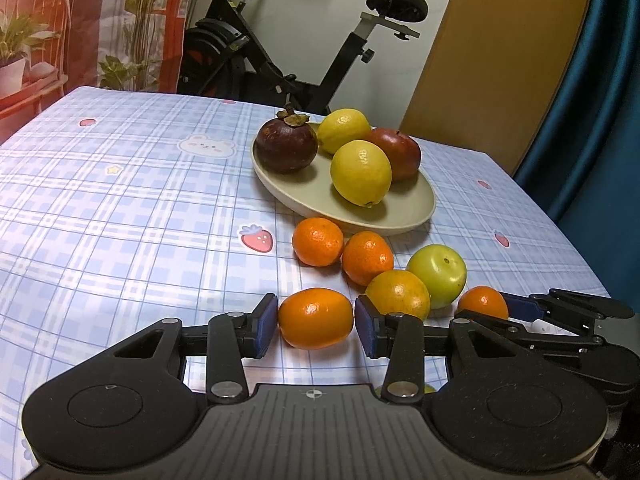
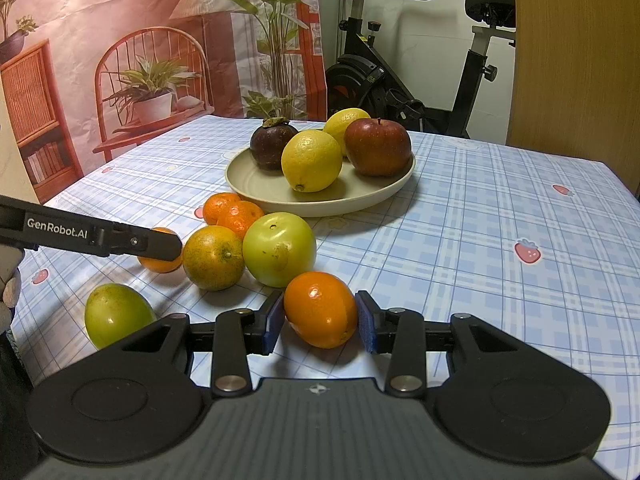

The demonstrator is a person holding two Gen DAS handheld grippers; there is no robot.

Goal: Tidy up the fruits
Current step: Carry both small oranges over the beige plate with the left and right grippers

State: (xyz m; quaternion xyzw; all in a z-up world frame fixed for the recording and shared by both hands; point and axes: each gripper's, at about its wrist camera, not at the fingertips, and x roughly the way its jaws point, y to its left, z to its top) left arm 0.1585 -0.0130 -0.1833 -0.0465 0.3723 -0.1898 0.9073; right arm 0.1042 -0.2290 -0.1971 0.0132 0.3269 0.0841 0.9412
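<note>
Left gripper (image 1: 316, 320) pinching small orange (image 1: 316, 318), lower centre of left view, pads touching both sides; right gripper (image 2: 320, 316) pinching another orange (image 2: 321, 309), lower centre of right view; both fruits on tablecloth (image 2: 500, 216); plate (image 2: 320, 200) upper centre, crowded; risk: round skin slips from pads; lifted fruit nudges neighbouring green fruit (image 2: 279, 248); dropped orange rolls off plate.

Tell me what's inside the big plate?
The beige round plate holds a dark purple mangosteen, two yellow lemons and a red apple. Anything behind them is hidden.
</note>
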